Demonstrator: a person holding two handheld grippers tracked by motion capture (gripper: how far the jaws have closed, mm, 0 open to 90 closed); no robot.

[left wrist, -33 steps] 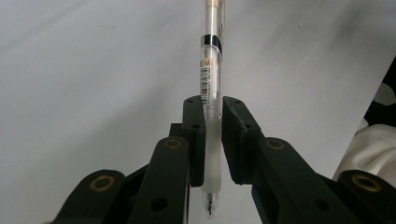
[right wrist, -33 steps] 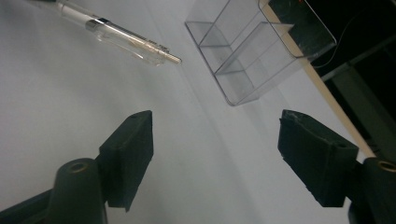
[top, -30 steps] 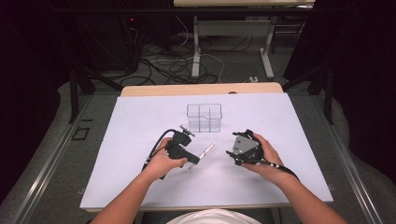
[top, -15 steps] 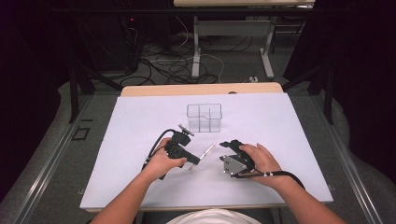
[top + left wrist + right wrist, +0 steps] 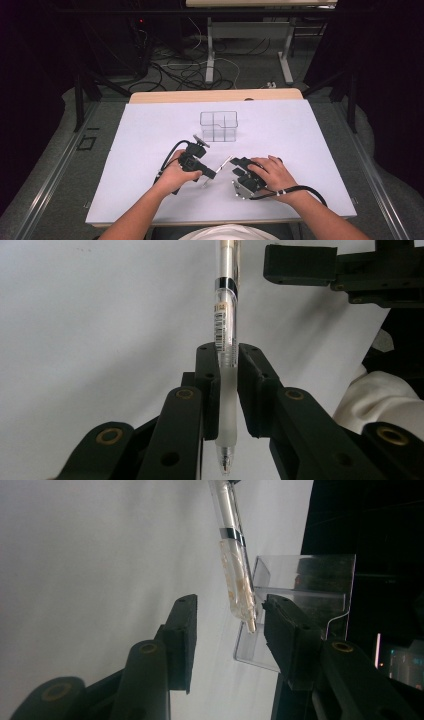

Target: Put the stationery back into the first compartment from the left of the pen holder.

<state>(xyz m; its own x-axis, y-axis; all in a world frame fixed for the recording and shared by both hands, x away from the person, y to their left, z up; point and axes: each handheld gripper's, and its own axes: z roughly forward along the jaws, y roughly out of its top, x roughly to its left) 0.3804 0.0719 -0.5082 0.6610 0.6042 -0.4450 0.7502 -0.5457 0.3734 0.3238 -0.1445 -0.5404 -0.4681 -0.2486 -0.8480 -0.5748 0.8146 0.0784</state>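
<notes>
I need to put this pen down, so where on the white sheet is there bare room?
Free: the white sheet left of the clear organizer, and right of it toward the edge. Crowded: the near middle, where left gripper, pen and right gripper meet.

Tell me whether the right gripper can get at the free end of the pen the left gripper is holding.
Probably yes. The right gripper has just been closing, and the pen tip is already between its open jaws, near one pad, nothing blocking. The left gripper clamps the other end.

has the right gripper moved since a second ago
Yes. In the high view the right gripper has shifted left and toward the person, farther from the clear organizer and closer to the pen. Its jaws have just been closing, the pen's end between them.
</notes>
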